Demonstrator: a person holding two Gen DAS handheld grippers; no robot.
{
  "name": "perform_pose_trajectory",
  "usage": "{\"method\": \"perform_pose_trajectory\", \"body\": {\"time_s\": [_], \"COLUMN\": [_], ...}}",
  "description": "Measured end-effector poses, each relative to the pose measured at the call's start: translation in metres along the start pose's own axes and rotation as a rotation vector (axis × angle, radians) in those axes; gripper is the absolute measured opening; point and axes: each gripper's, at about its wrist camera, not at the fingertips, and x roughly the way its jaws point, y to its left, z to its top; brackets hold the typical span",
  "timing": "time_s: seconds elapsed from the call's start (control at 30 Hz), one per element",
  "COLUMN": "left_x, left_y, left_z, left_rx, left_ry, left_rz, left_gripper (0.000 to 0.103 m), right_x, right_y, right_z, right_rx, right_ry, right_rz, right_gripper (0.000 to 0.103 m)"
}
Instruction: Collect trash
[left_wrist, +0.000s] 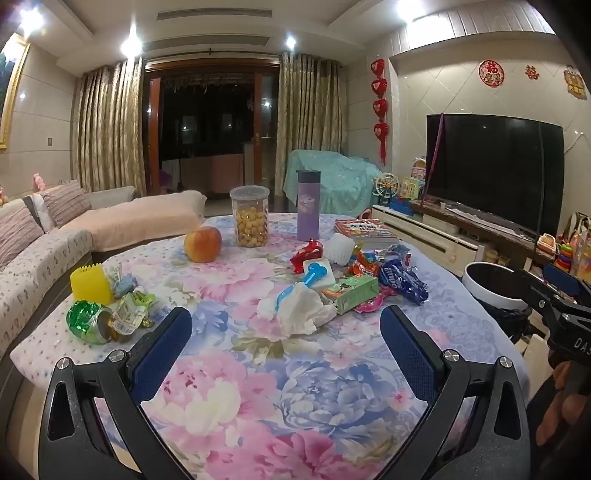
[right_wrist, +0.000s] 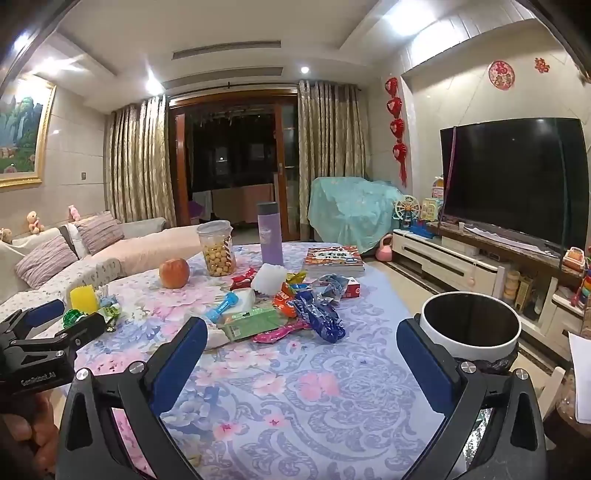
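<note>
Trash lies on the floral table (left_wrist: 258, 387): a crumpled white tissue (left_wrist: 301, 312), a green carton (left_wrist: 351, 293), a blue wrapper (left_wrist: 404, 280), a pink wrapper (left_wrist: 371, 304) and red wrappers (left_wrist: 306, 254). A crushed green can (left_wrist: 88, 321) with wrappers lies at the left. My left gripper (left_wrist: 286, 332) is open and empty, just short of the tissue. My right gripper (right_wrist: 301, 343) is open and empty, near the green carton (right_wrist: 251, 323) and blue wrapper (right_wrist: 319, 319). The white trash bin (right_wrist: 471, 326) stands at the table's right edge, beside the right finger.
An apple (left_wrist: 203, 243), a jar of snacks (left_wrist: 251, 216), a purple bottle (left_wrist: 307, 205), a book stack (left_wrist: 364, 229) and a yellow comb-like toy (left_wrist: 90, 284) stand on the table. A sofa is at the left, a TV cabinet at the right.
</note>
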Motion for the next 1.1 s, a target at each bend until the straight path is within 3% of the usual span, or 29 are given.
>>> {"method": "perform_pose_trajectory", "body": {"time_s": [1.1], "left_x": [0.0], "left_y": [-0.001], "left_z": [0.0], "left_rx": [0.004], "left_ry": [0.005], "left_rz": [-0.004], "left_gripper": [0.103], "right_x": [-0.001], "right_y": [0.0], "right_z": [-0.001], "right_rx": [0.002], "right_ry": [0.037], "right_rz": [0.029], "right_gripper": [0.103]}}
